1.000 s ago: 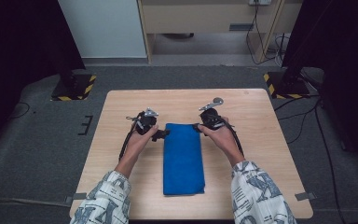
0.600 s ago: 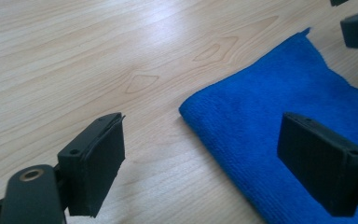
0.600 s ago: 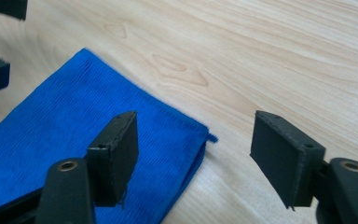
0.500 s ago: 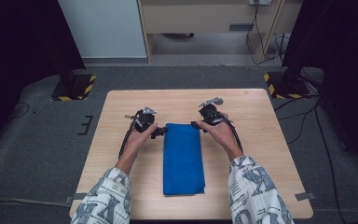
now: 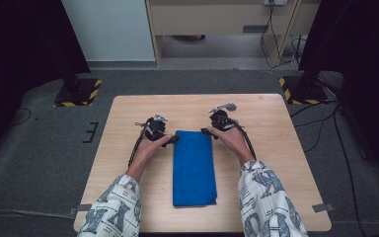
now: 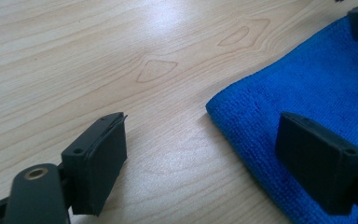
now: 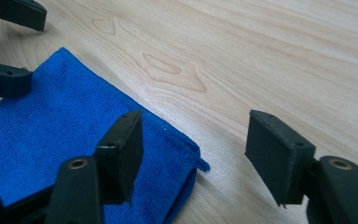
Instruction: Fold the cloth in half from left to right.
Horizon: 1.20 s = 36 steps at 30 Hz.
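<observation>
- High view: folded blue cloth (image 5: 194,168) lies lengthwise mid-surface (image 5: 286,163), its near end toward the near edge.
- Left tool (image 5: 173,139) and right tool (image 5: 205,132), both released, straddle its far corners; right jaws just narrowed, nothing pinched.
- Next, likely: clench both corners together.

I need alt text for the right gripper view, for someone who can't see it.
The right tool straddles a corner of the folded blue cloth on the wooden table, jaws open and not pressing it: one jaw above the cloth, one beyond its edge. The left tool's jaws show at the top left corner.
</observation>
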Motion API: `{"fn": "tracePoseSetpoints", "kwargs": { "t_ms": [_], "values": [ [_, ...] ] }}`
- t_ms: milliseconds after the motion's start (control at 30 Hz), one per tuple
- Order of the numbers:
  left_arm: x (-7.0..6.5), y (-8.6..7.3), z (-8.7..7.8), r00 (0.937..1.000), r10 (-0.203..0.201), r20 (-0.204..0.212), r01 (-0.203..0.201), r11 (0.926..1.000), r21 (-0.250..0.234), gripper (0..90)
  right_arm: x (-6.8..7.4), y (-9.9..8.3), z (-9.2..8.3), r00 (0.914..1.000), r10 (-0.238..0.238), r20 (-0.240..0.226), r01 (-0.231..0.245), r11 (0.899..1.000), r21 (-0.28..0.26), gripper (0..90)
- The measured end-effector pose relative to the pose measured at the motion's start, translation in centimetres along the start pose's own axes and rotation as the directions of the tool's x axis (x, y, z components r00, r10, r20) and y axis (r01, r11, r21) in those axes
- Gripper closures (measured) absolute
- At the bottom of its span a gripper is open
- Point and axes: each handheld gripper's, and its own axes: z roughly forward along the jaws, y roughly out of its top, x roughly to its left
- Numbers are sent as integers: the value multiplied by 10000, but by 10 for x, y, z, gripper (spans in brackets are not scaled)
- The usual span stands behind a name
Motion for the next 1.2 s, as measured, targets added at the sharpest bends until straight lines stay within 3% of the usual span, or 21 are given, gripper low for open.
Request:
{"fn": "tracePoseSetpoints", "kwargs": {
  "t_ms": [67,133,300,567,700,900,967,1067,1133,1200],
  "values": [
    [0,0,1,10000,14,22,-14,10000,-69,167,-1,-2,2,9998,98,-163,-98,10000,18,440],
    [1,-1,2,9996,-269,120,270,9996,-87,168,-1,-5,5,9997,33,-224,-32,10000,63,433],
    [-1,0,5,9998,-185,-68,184,9997,-159,182,-3,-7,6,9996,244,-128,-243,9997,86,392],
    [-10,1,9,9996,215,-173,-217,9997,-84,221,-5,-11,12,9988,431,-245,-434,9990,-143,405],
    [-12,1,11,9989,426,-186,-428,9990,-143,271,0,-11,12,9991,179,-378,-180,9998,-11,439],
    [-17,2,12,9981,542,-285,-549,9982,-248,428,4,-16,9,9990,-207,-389,205,9998,-65,561],
    [-21,3,13,9985,544,-96,-546,9981,-301,518,4,-18,8,9991,-153,-389,146,9997,-170,630],
    [-29,2,14,9952,948,-246,-953,9952,-219,613,4,-22,6,9988,75,-491,-91,9994,-327,728],
    [-30,1,13,9966,809,-176,-814,9963,-279,680,3,-24,5,9981,204,-579,-221,9993,-287,811],
    [-30,0,12,9973,729,22,-728,9968,-324,764,3,-23,5,9983,49,-583,-64,9997,-248,864]
  ]
}}
